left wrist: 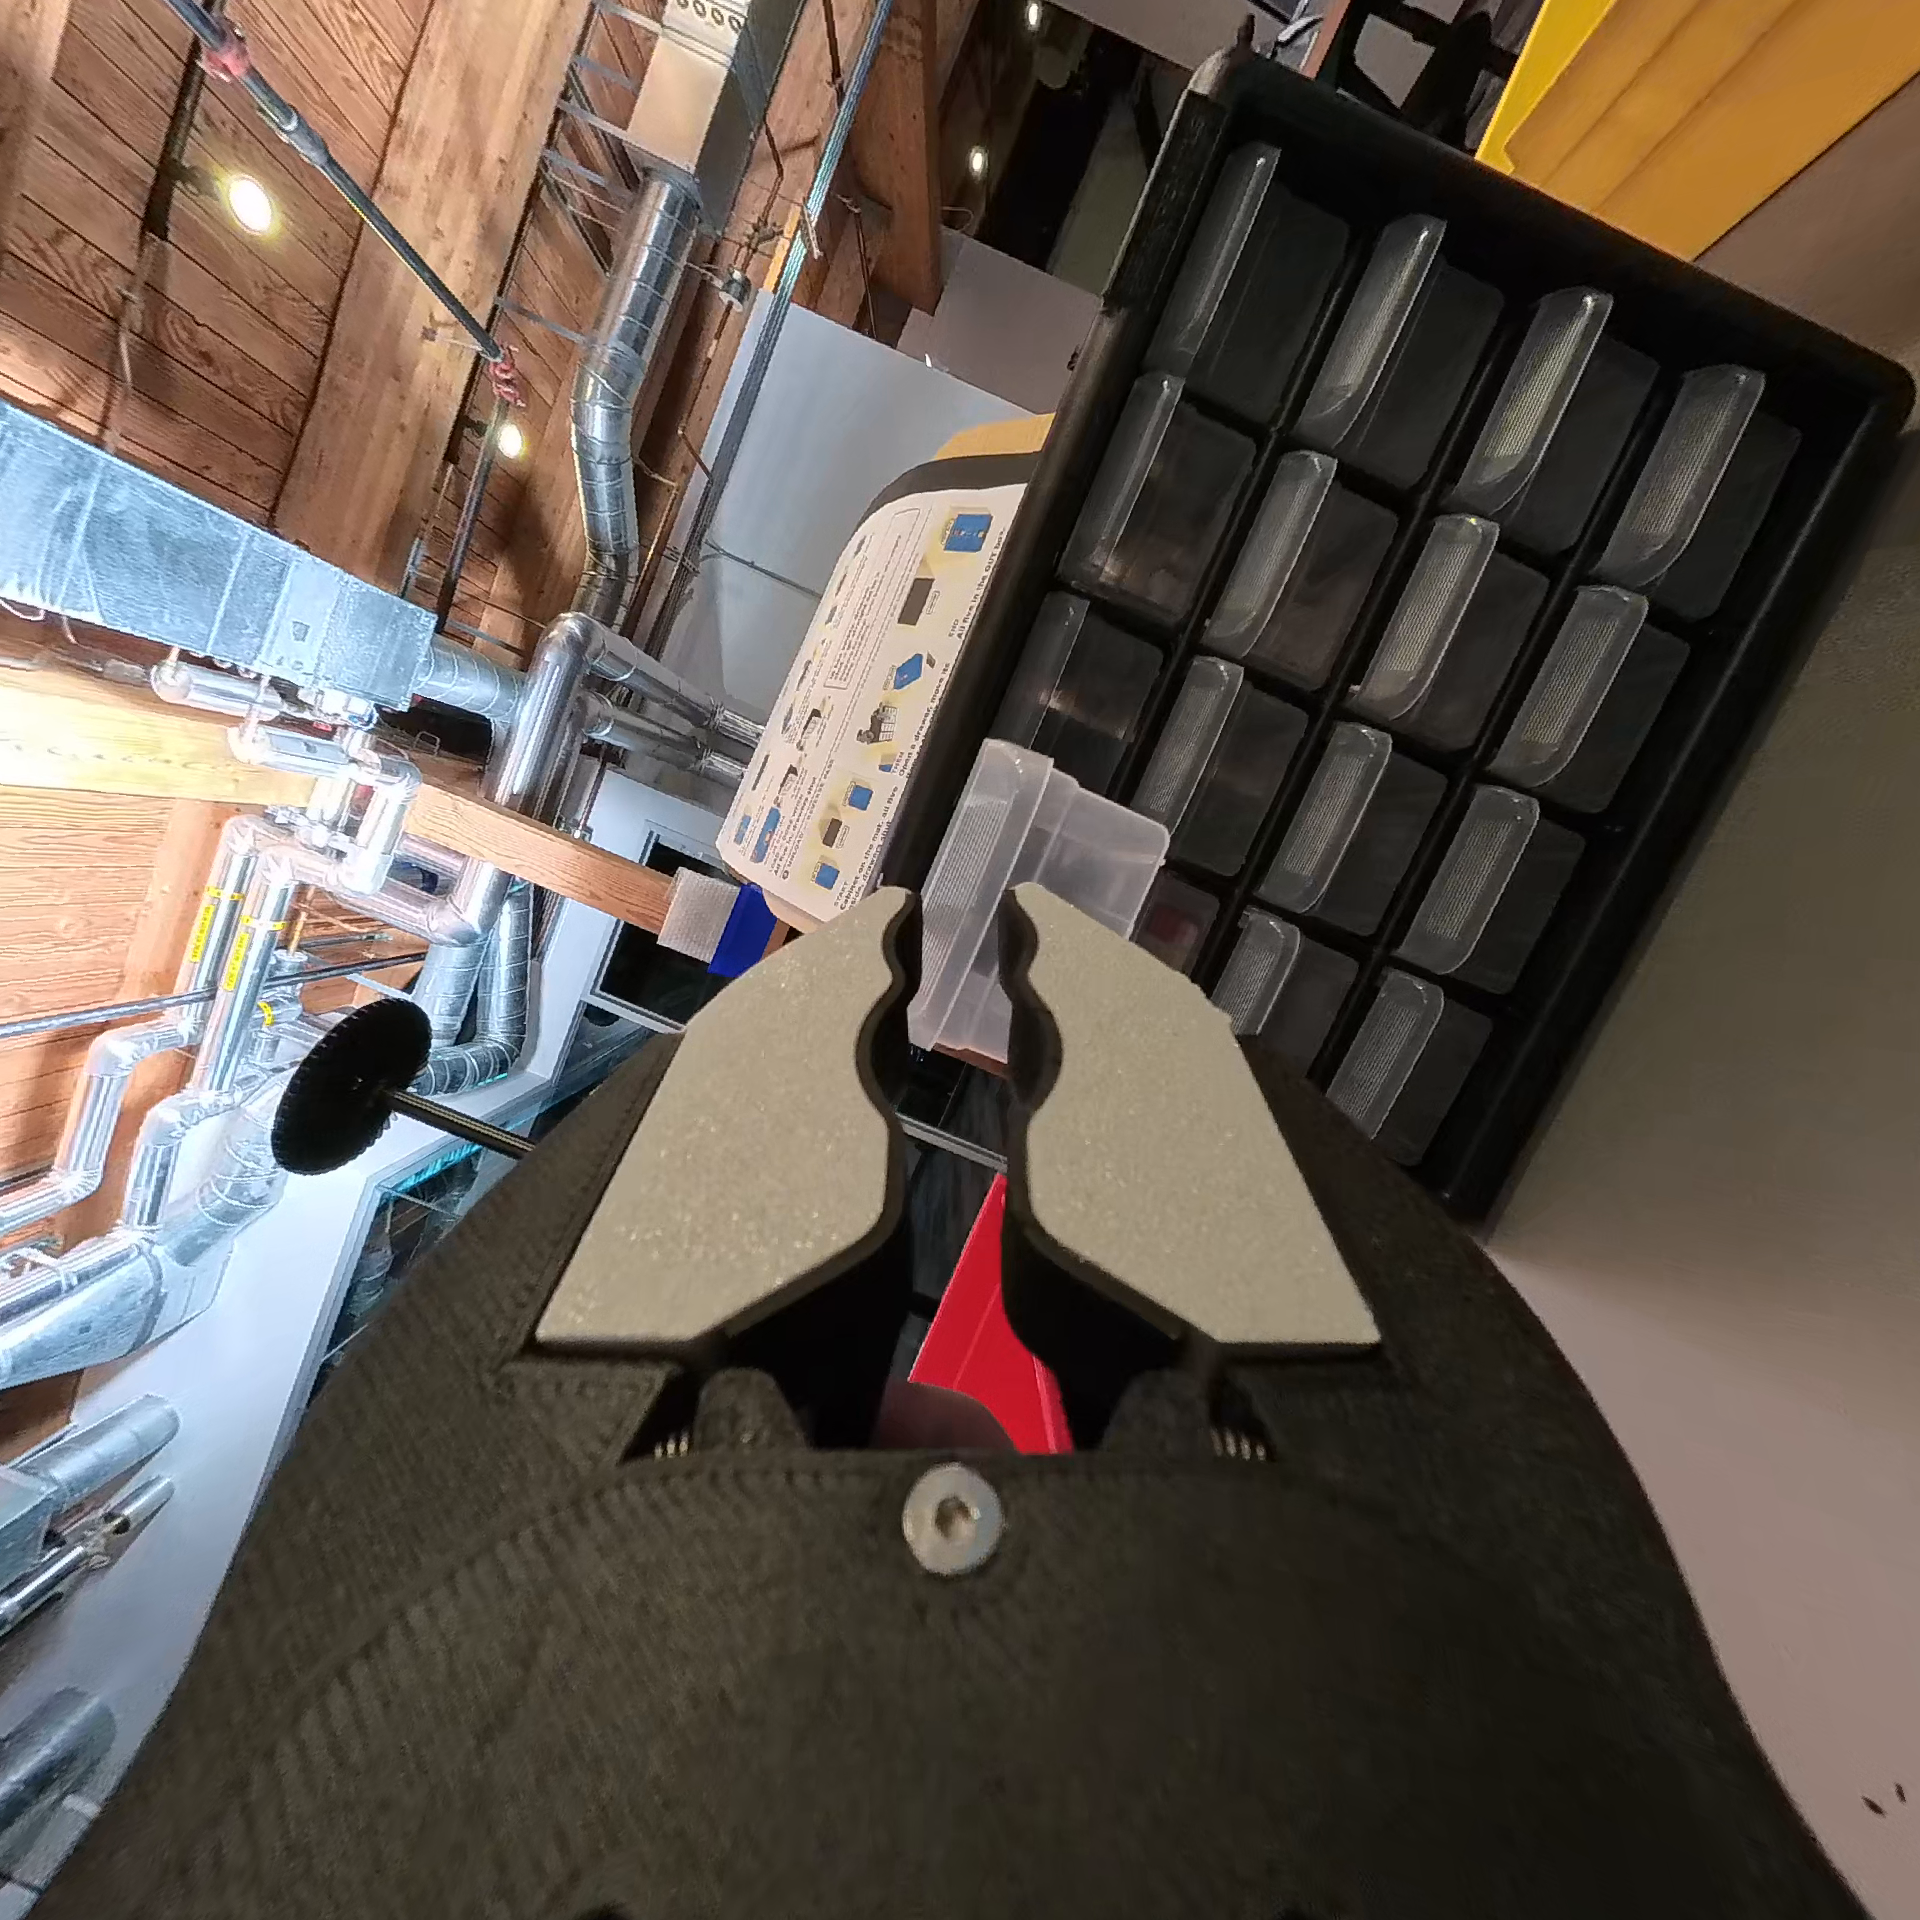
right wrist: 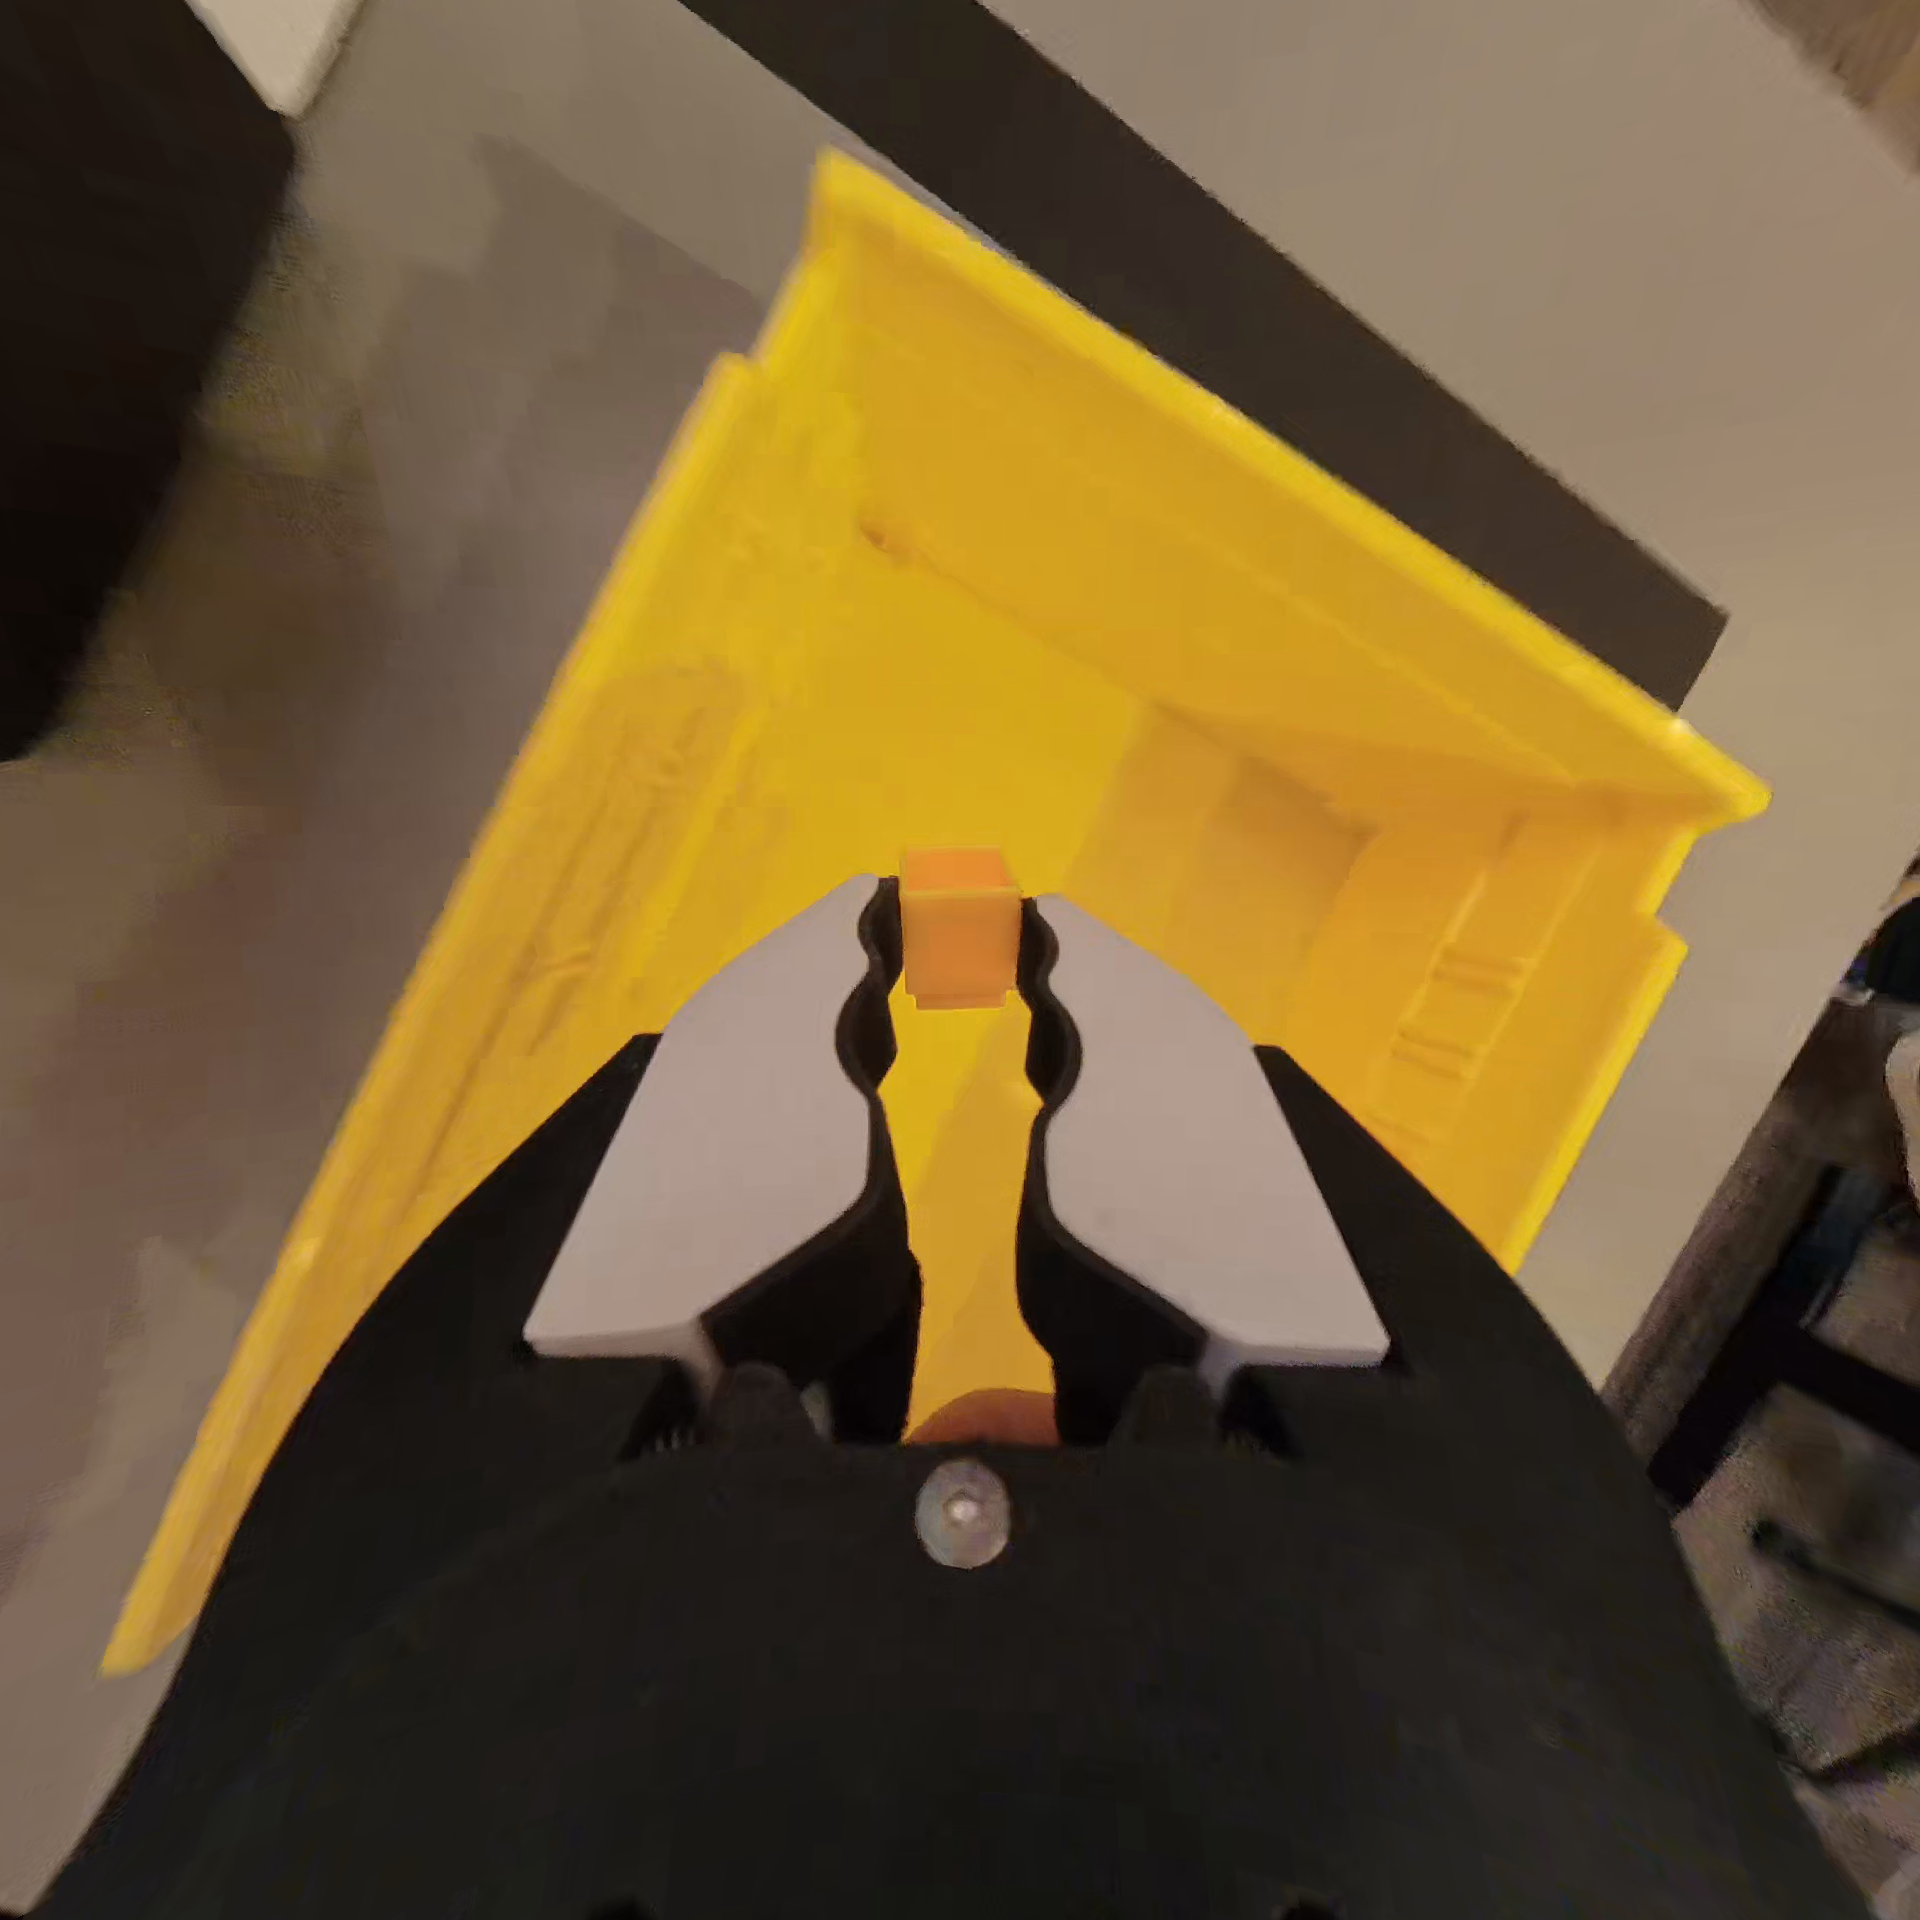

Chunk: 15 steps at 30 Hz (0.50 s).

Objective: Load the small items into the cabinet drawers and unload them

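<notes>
In the left wrist view, a black cabinet (left wrist: 1475,1195) holds several clear drawers. One clear drawer (left wrist: 1049,862) at its lower left is pulled out. My left gripper (left wrist: 961,904) is at that drawer's front, and the handle lip sits between its nearly closed fingertips. In the right wrist view, my right gripper (right wrist: 956,914) is shut on a small orange cube (right wrist: 956,925). It holds the cube above the inside of a yellow bin (right wrist: 1039,623). Something round and orange (right wrist: 977,1408) shows low between the fingers, mostly hidden.
A red bin (left wrist: 987,1340) lies below my left gripper. A yellow bin (left wrist: 1683,104) stands past the cabinet. A printed sheet (left wrist: 873,686) leans beside the cabinet. A black gear on a rod (left wrist: 353,1081) sticks out at left. The grey tabletop (right wrist: 312,727) has a dark strip (right wrist: 1299,395). Across from one pair of fingers to the other is roughly 45 centimeters.
</notes>
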Each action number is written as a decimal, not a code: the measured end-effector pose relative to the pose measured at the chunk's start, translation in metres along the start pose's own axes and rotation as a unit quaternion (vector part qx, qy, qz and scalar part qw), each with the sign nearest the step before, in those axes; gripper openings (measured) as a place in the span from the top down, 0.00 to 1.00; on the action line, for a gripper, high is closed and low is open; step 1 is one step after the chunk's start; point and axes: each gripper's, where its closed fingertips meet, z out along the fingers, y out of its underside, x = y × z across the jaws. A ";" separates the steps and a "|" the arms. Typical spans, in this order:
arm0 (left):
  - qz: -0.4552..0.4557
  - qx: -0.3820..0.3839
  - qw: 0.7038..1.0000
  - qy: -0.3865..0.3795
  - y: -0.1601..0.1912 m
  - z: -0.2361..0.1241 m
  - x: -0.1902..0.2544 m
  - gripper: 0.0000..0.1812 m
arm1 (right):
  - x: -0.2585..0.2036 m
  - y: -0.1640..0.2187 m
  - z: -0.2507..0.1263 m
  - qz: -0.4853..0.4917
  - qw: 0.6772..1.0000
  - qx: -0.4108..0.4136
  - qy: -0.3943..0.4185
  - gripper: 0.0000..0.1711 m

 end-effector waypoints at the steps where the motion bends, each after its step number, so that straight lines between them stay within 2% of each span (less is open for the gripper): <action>1: -0.001 0.001 1.000 0.000 0.000 0.000 0.000 0.93 | 0.005 0.006 0.009 0.017 1.000 -0.009 0.001 0.88; 8: -0.005 0.003 1.000 0.000 0.000 0.000 0.000 0.93 | 0.024 0.043 0.062 0.107 0.992 -0.063 -0.002 0.88; 15: -0.011 0.006 1.000 0.001 -0.001 0.001 0.001 0.92 | 0.033 0.054 0.083 0.152 0.985 -0.078 0.014 0.88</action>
